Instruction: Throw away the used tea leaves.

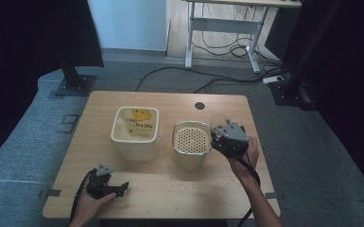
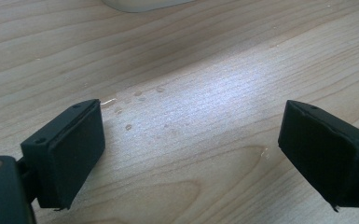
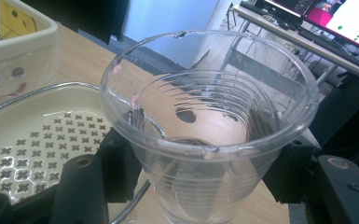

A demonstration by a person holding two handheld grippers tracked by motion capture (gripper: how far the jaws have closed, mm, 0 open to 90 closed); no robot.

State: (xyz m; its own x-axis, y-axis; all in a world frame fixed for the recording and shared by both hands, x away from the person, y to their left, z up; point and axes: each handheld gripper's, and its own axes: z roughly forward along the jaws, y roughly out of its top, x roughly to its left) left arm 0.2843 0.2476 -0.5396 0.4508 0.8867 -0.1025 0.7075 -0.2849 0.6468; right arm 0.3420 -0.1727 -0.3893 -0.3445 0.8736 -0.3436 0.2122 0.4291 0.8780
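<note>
Right tool holding a clear plastic cup beside a perforated-lid container on a wooden worktop

The right tool point(image 3: 200, 172) grips a clear plastic cup point(image 3: 210, 121) by its sides, upright, just beside the cream container with a perforated lid point(image 1: 191, 140). A second cream tub printed with a smiley face point(image 1: 136, 126) stands to its left. The left tool point(image 2: 191, 154) rests low over bare worktop point(image 2: 205, 70), jaws wide apart and empty. Judged step: carrying the cup toward the perforated lid; the next move probably calls for tilting it over the holes
</note>
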